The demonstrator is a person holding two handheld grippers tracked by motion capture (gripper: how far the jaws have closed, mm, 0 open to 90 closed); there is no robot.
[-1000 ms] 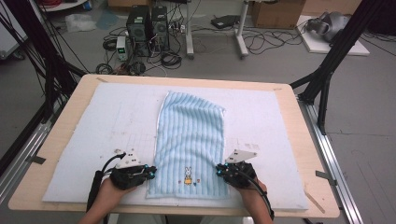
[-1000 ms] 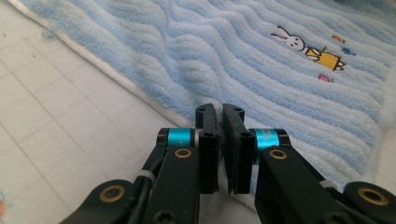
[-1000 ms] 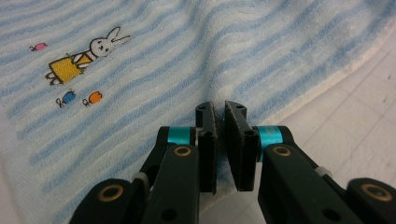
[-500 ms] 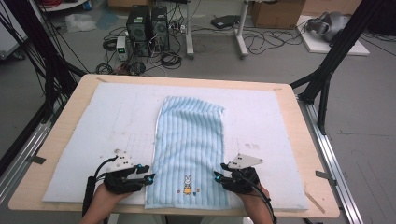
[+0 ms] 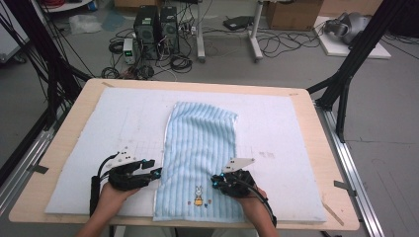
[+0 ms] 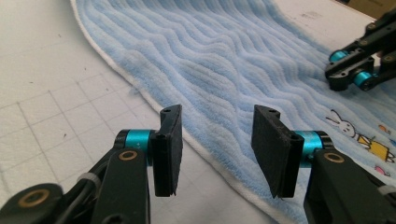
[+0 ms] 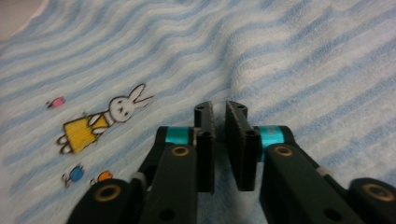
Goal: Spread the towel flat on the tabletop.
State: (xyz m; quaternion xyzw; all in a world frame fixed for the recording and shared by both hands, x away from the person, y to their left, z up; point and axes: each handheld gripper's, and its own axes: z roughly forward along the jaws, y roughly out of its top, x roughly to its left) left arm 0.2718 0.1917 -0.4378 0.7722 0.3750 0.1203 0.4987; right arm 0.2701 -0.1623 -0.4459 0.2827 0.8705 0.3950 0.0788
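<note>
A blue striped towel (image 5: 200, 163) is laid flat in the middle of the white mat (image 5: 84, 148), its rabbit picture (image 5: 198, 194) near the person. The left gripper (image 6: 217, 149) is held wide apart over the towel's left edge. The right gripper (image 7: 219, 135) is almost closed, with nothing seen gripped. The edge could be missed if the jaws are closed too high, and the towel could get bunched up.

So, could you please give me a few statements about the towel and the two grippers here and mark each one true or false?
1. The left gripper has its fingers spread wide over the towel's white edge. True.
2. The right gripper is open just as wide. False: its fingers are nearly closed, only a narrow gap between them.
3. The towel carries a small rabbit picture. True.
4. The towel is plain red. False: it is light blue with ribbed stripes.
</note>
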